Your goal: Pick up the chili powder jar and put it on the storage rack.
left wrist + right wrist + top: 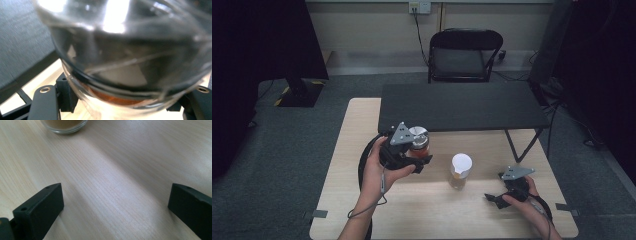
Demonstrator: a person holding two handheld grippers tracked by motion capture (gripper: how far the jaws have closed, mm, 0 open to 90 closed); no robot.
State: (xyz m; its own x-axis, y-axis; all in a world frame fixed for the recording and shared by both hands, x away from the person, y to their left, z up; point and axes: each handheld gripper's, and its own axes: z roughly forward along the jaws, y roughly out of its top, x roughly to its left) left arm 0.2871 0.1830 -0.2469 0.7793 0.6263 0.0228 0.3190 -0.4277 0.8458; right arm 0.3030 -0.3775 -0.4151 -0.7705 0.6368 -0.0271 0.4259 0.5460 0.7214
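My left gripper (418, 159) is shut on a glass jar (419, 142) with a silver lid and reddish-brown contents, held just above the wooden table (357, 150) at its left-middle. In the left gripper view the jar (130, 57) is very close and blurred, and the black jaws stand at either side of its lower part. A second jar (460, 171) with a white lid stands upright at the table's middle. My right gripper (493, 198) rests low near the front right, open, with bare wood between its jaws (115, 202). The base of the white-lidded jar (64, 125) lies ahead of it.
A black raised shelf (462, 106) spans the far half of the table, its leg coming down at the right. A black folding chair (463, 55) stands on the carpet behind. Dark stands flank the scene at left and right.
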